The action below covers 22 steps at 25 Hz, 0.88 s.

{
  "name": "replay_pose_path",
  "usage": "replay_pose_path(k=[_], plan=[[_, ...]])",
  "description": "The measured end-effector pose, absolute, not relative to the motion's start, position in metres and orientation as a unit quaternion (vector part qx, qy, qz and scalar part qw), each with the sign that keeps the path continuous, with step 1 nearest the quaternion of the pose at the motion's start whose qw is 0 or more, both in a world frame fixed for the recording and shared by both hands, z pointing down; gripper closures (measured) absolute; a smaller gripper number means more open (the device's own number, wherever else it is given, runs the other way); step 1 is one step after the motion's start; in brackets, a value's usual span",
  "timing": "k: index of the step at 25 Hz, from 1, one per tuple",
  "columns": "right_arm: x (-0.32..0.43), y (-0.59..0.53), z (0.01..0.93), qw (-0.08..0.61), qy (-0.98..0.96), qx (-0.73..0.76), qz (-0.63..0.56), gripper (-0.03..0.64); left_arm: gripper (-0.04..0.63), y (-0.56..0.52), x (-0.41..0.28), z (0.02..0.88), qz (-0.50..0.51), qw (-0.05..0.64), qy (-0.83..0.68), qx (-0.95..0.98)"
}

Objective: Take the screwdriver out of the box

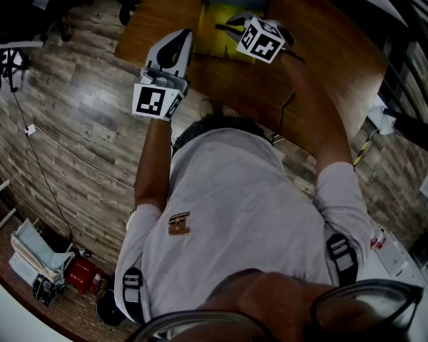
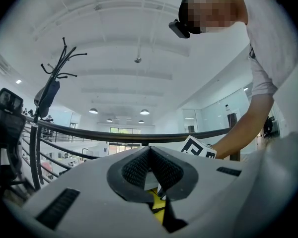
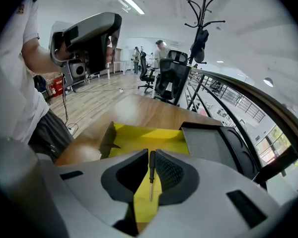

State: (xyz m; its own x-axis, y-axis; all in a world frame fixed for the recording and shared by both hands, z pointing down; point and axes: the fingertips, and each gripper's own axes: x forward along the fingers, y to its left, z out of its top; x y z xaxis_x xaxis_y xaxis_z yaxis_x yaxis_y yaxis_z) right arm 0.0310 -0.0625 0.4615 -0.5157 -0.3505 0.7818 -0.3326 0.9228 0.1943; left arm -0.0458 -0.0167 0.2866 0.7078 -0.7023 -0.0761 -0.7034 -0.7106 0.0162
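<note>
Closest to the head camera is the person's white T-shirt [image 1: 235, 212], with both bare arms reaching forward from it. The left gripper [image 2: 149, 150], white-bodied with black ribbed pads, is held up beside the table edge and tips upward (its own view takes in ceiling lights and a dark curved railing [image 2: 139, 135]). Its jaws meet at the tips with nothing pinched between them. The right gripper [image 3: 150, 155] is further forward, over the brown wooden table [image 3: 139, 110]. Its jaws are drawn narrow onto the handle of a slender black-handled screwdriver [image 3: 151, 175], whose thin metal shaft points back toward the camera. The screwdriver hangs over the floor of the open yellow box [image 3: 149, 135], which rests on the table; whether it is above the walls cannot be told. Just beside the box lies a dark case with a grey inner panel [image 3: 208, 143]. Beyond stand a black office chair [image 3: 171, 78] and a black coat stand [image 3: 201, 14].
</note>
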Motion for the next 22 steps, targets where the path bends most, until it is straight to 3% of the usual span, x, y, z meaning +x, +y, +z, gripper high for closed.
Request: replay_pose_path(k=[5, 8, 22], plan=[[0.028, -0.071, 0.480, 0.479, -0.861, 0.171, 0.000, 0.576, 0.575, -0.023, -0.054, 0.291, 0.033, 0.003, 0.387, -0.921], [0.025, -0.074, 0.492, 0.494, -0.855, 0.160, 0.007, 0.505, 0.575, -0.025, -0.061, 0.296, 0.023, 0.000, 0.390, -0.920], [0.032, -0.084, 0.536, 0.545, -0.826, 0.138, 0.036, 0.505, 0.575, -0.030, -0.072, 0.302, 0.030, -0.004, 0.402, -0.915]])
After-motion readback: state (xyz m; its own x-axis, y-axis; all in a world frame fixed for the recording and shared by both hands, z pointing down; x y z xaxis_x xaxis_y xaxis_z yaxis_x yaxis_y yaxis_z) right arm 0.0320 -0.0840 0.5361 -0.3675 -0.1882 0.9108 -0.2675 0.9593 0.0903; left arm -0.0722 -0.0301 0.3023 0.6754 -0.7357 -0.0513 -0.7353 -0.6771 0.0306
